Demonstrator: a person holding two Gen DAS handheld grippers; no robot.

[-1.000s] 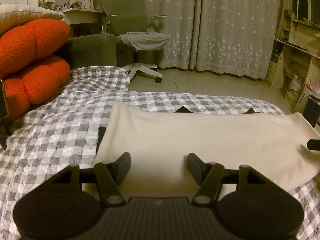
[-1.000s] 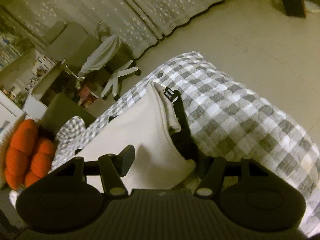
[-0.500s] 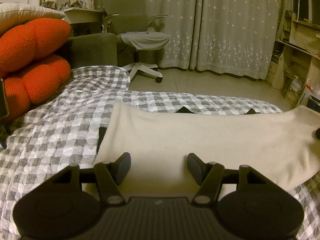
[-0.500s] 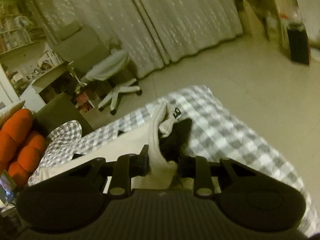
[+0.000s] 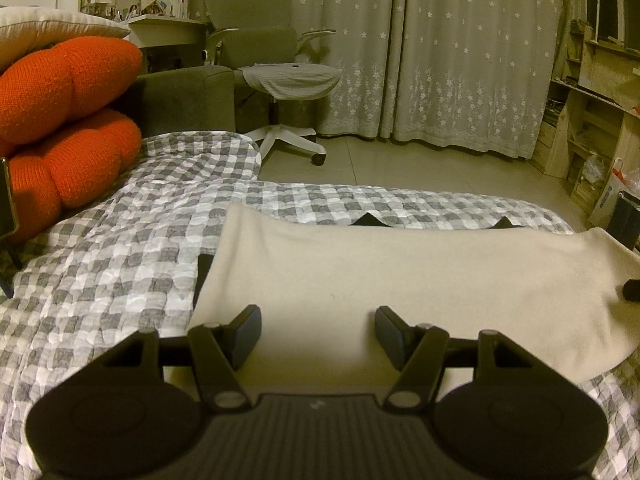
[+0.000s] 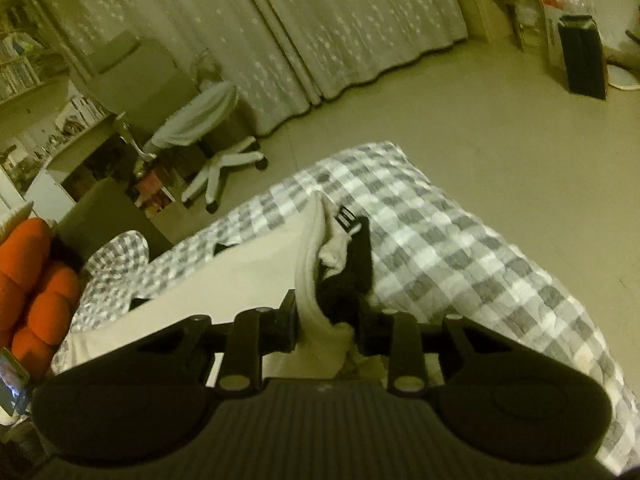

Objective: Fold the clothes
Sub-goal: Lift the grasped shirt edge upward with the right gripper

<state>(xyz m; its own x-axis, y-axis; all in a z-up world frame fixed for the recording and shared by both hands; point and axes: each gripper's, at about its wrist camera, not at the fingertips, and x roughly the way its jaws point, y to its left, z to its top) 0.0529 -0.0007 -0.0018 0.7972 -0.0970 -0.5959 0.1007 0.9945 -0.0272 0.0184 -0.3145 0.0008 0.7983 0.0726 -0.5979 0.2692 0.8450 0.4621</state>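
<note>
Across the checked bedspread (image 5: 120, 264) lies the cream garment (image 5: 400, 276), spread flat with black fabric showing under its edges. Over its near edge hangs the left gripper (image 5: 318, 330), fingers well apart and holding nothing. At the garment's end, the right gripper (image 6: 326, 322) pinches a bunched cream-and-black fold between its fingers, the jaws easing slightly wider.

Cream garment (image 5: 400, 280) with black lining, grey-and-white checked bedspread (image 5: 120, 248), orange cushions (image 5: 60, 128).
</note>
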